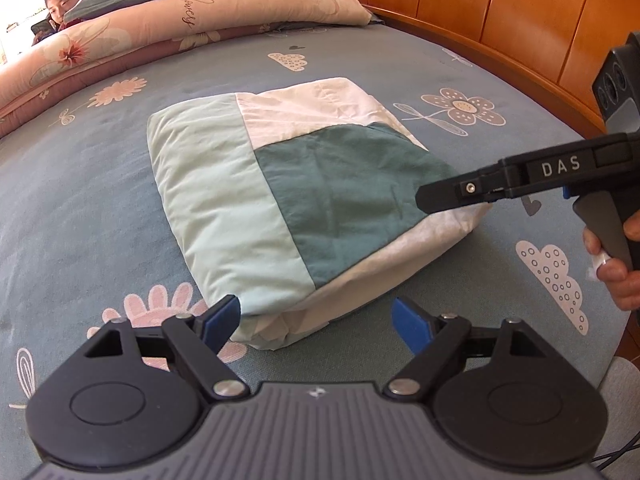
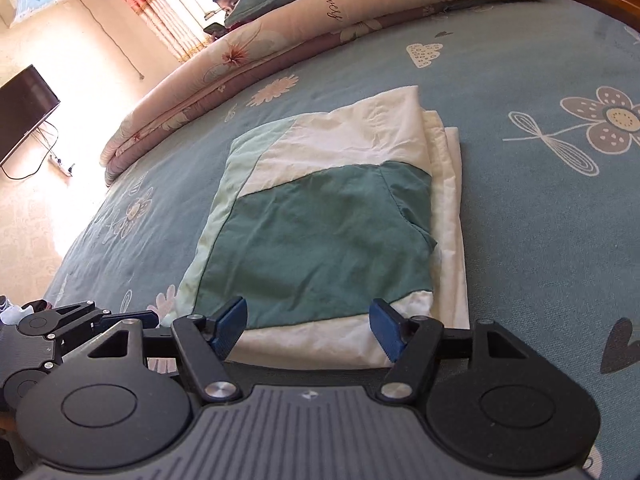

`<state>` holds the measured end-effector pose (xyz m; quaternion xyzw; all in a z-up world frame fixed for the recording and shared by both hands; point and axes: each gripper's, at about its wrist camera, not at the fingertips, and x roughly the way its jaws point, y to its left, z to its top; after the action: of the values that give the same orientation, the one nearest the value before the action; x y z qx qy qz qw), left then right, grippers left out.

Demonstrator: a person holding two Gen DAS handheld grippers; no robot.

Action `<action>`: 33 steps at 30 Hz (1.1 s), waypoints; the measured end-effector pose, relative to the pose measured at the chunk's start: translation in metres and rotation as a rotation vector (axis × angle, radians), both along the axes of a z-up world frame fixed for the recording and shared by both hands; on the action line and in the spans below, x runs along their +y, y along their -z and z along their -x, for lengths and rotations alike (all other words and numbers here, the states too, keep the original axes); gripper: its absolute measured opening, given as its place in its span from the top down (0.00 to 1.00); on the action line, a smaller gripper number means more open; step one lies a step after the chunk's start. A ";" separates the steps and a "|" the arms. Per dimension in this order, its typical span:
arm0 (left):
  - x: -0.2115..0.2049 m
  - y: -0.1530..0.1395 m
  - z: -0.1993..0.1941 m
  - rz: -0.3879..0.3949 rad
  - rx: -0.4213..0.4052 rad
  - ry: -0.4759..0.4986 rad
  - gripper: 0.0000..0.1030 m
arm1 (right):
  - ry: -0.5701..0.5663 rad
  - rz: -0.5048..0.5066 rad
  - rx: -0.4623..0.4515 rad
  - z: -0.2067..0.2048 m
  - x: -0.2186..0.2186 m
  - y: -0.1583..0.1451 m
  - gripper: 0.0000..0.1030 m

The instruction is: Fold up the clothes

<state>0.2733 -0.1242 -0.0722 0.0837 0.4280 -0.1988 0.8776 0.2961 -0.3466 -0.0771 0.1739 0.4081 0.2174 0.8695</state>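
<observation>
Teal-and-white folded garment [image 2: 320, 232] on bed sheet [image 2: 520, 240]; left hand-held gripper [image 1: 316, 322] spread, empty; right hand-held gripper [image 2: 307, 326] spread, empty

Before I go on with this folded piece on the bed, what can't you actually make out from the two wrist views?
- Folded garment: its type and inner layers, hidden by its own folds in both views.
- Its underside, hidden against the bedsheet.
- Right gripper in the left wrist view: seen side-on, so its jaw gap is unreadable there.
- Left gripper in the right wrist view: partly covered by the right gripper's own body.
</observation>
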 end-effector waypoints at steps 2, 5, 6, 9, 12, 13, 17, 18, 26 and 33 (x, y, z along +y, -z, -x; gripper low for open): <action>0.000 0.001 0.002 0.000 0.003 0.003 0.19 | -0.029 -0.017 -0.036 -0.006 0.009 -0.012 0.30; 0.005 0.002 0.006 0.007 0.010 0.002 0.19 | -0.071 -0.029 -0.063 -0.021 0.029 -0.023 0.30; 0.008 0.003 0.006 0.014 0.013 -0.002 0.19 | -0.083 -0.020 -0.066 -0.026 0.038 -0.024 0.30; 0.031 0.000 0.003 0.083 0.025 -0.018 0.19 | -0.114 0.012 -0.058 -0.035 0.050 -0.022 0.30; 0.063 -0.006 -0.005 0.227 0.032 -0.025 0.17 | -0.090 -0.003 -0.071 -0.035 0.030 -0.024 0.30; 0.078 -0.006 -0.013 0.303 0.047 -0.058 0.16 | -0.068 -0.017 -0.071 -0.035 0.017 -0.025 0.30; 0.127 0.001 -0.046 0.565 0.120 -0.211 0.14 | 0.050 -0.099 -0.043 -0.041 -0.045 -0.020 0.16; 0.133 0.007 -0.055 0.624 0.152 -0.230 0.14 | 0.072 -0.126 -0.012 -0.045 -0.061 -0.014 0.14; 0.148 0.056 -0.101 0.861 0.338 -0.327 0.14 | 0.178 -0.283 0.155 -0.045 -0.134 0.047 0.05; 0.143 0.087 -0.123 0.919 0.423 -0.370 0.14 | 0.083 -0.384 0.176 -0.063 -0.125 0.072 0.04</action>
<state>0.3964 0.0188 -0.1597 -0.4276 0.4719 -0.2204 0.7388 0.3586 -0.4716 -0.1488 0.3716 0.4261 0.2390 0.7894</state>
